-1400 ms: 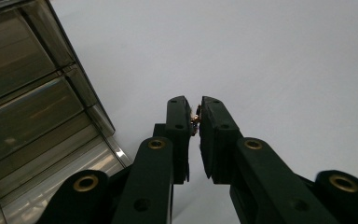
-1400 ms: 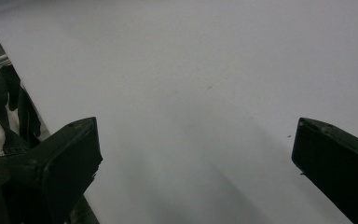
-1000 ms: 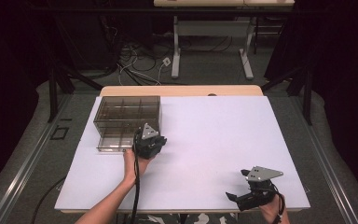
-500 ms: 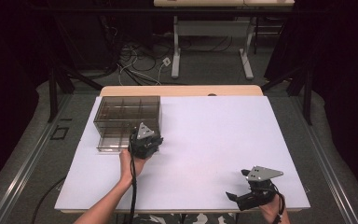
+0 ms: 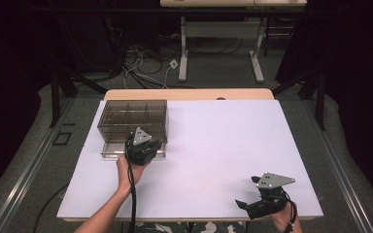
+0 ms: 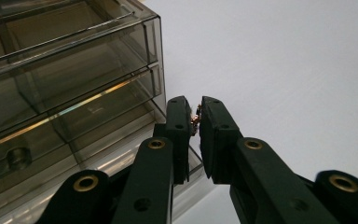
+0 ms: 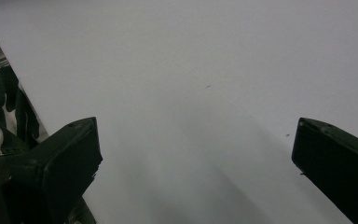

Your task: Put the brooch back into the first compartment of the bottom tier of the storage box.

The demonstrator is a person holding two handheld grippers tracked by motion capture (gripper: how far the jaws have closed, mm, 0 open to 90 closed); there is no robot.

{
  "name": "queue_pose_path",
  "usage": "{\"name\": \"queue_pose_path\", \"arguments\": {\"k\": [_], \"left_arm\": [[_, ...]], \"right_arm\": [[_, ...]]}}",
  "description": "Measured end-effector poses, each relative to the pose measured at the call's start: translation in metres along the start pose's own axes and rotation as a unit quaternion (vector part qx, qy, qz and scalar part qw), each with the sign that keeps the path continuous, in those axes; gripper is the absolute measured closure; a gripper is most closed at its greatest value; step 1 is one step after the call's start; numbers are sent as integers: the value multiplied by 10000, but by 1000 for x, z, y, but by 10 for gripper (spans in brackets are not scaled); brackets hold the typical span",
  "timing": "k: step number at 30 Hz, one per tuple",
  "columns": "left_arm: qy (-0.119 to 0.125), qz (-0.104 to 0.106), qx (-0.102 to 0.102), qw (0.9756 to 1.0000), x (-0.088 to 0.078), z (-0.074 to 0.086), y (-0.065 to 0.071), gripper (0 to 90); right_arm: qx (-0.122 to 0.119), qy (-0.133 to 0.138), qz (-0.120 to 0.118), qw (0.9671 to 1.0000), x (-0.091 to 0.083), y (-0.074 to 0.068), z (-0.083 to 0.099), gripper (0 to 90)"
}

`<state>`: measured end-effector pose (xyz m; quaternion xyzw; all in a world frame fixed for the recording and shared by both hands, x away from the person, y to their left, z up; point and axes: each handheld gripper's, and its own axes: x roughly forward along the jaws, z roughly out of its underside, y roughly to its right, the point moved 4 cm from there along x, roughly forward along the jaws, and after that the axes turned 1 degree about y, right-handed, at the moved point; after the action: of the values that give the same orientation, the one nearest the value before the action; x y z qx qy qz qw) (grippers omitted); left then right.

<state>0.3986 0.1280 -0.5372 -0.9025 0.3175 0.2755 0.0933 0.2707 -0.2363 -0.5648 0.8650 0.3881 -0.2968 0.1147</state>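
A smoky clear drawer box (image 5: pixel 133 116) stands at the table's far left, its bottom drawer (image 5: pixel 114 149) pulled out toward me. My left gripper (image 5: pixel 148 147) hovers at the front right corner of that drawer. In the left gripper view the jaws (image 6: pixel 196 116) are nearly together, pinching a tiny coppery item (image 6: pixel 195 119) beside the box (image 6: pixel 70 88); I cannot tell what the item is. My right gripper (image 5: pixel 245 206) rests near the front right edge of the table, jaws wide apart with nothing between them (image 7: pixel 196 140).
The white table top (image 5: pixel 223 145) stretches between the two hands. A camouflage sleeve (image 7: pixel 0 116) shows at the left of the right gripper view. Beyond the table's far edge are cables and desk legs (image 5: pixel 184 53) on the floor.
My left gripper has drifted left and slightly farther away, closer to the drawer box, still pinching the tiny item. The right gripper has stayed put.
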Motion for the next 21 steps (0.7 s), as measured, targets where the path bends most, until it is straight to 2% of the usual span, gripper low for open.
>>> {"name": "queue_pose_path", "arguments": {"k": [2,4,5,8,9,12,14,17,18,21], "left_arm": [[24,-35,-14,10000,-1,1,-1,816],[40,-42,-75,10000,-2,1,-2,816],[57,-62,-64,9999,-3,0,-3,816],[79,-69,-61,9999,-7,0,-6,816],[88,-80,-77,9999,-7,1,-7,816],[67,-133,-111,9998,-8,2,-11,816],[82,-148,-166,9997,-9,2,-13,816],[68,-172,-148,9997,-10,3,-14,816],[53,-197,-133,9997,-11,4,-14,816],[49,-218,-129,9997,-13,4,-16,816]], "right_arm": [[5,-31,-9,10000,0,0,0,4],[27,51,-5,10000,1,-1,0,4],[11,-29,-12,10000,0,-1,0,5],[70,51,5,10000,2,1,0,4],[74,-20,-5,10000,2,1,0,4],[21,-78,-13,10000,3,1,0,5],[-15,-9,-15,10000,2,0,0,5],[-8,22,-17,10000,2,1,0,5],[66,-1,-30,10000,2,1,0,5],[35,-12,-15,10000,2,1,0,5]]}}
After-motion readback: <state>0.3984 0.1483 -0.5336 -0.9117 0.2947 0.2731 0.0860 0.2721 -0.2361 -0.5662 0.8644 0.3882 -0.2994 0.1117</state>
